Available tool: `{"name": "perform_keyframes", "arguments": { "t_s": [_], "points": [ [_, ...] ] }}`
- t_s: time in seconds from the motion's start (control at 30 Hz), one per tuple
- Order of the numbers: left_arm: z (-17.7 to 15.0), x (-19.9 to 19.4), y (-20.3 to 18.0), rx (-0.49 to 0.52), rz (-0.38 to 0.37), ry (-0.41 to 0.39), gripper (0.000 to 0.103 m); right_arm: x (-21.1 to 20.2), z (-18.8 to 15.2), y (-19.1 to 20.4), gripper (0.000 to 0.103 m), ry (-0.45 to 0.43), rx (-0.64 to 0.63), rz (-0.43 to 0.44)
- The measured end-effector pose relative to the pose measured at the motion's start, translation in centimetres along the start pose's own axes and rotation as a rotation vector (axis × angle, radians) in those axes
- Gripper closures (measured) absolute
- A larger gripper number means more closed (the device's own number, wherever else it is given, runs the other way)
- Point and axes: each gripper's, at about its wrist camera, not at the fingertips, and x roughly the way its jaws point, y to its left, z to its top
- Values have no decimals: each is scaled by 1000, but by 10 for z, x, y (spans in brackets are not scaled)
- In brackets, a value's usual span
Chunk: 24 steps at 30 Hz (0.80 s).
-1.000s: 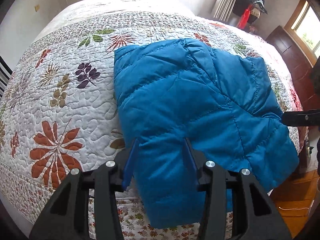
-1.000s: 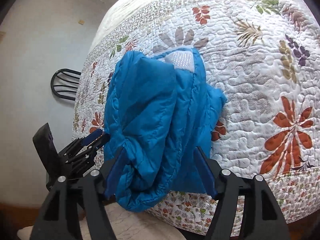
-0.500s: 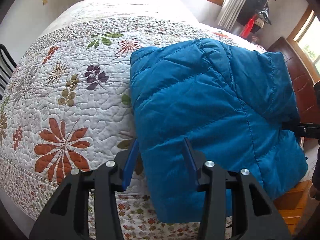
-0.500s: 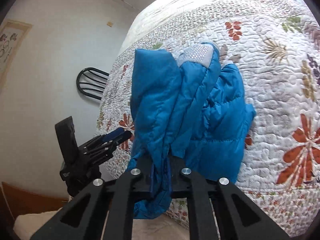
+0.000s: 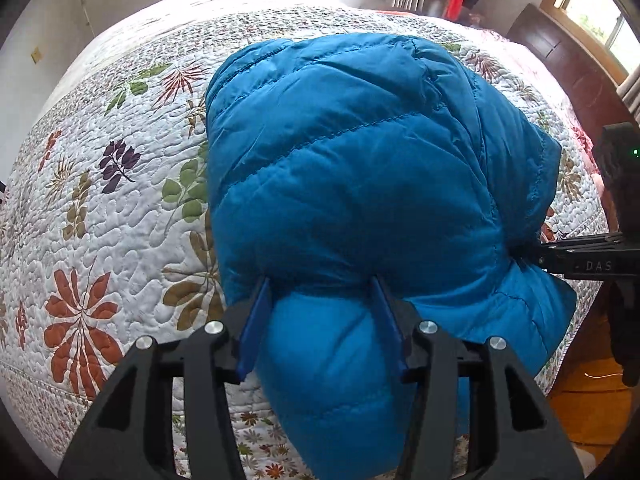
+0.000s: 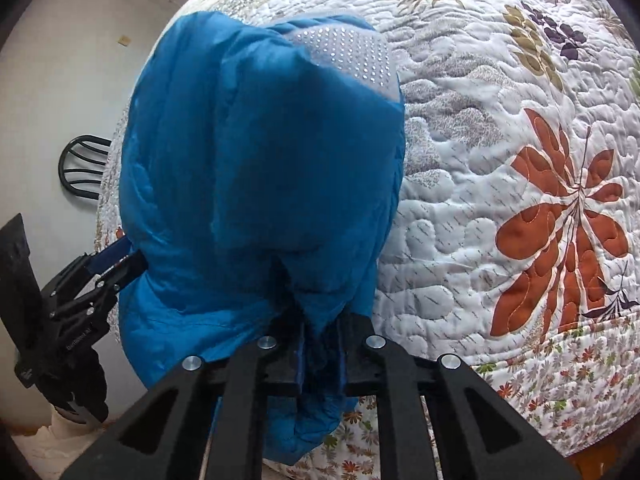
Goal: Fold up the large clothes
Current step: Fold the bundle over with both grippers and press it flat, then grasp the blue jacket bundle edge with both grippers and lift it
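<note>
A blue puffer jacket [image 5: 360, 180] lies bunched in a puffed mound on the bed's near edge, its lower part hanging over the side. A thick fold of it fills the gap of my left gripper [image 5: 320, 284]. The pads touch the fold on both sides while the jaws are opening. From the right, my right gripper [image 5: 532, 252] bites into the jacket's edge. In the right wrist view the jacket [image 6: 260, 180] shows a silver dotted lining [image 6: 348, 56], and my right gripper [image 6: 322, 320] is shut on a pinch of blue fabric. My left gripper [image 6: 124, 260] enters the jacket at the left.
A white quilt with a leaf print [image 5: 120, 200] covers the bed [image 6: 500, 160]. A dark wooden headboard [image 5: 560, 60] stands at the far right below a window. A black chair [image 6: 80, 168] is against the wall. Wooden floor [image 5: 580, 400] shows beside the bed.
My right gripper went from wide around the jacket's edge to shut on it. Both grippers came closer to the bed, and the jacket bunched up higher between them.
</note>
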Motion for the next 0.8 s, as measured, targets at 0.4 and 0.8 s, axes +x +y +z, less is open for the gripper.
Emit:
{"name": "perform_keyframes", "arguments": {
  "t_s": [0.4, 0.8],
  "points": [
    [20, -38, 41, -125, -66, -74, 56, -81, -1, 35, 73, -125, -99, -107],
    [64, 0, 29, -135, -109, -33, 56, -34, 70, 76, 85, -99, -229, -262]
  ]
}}
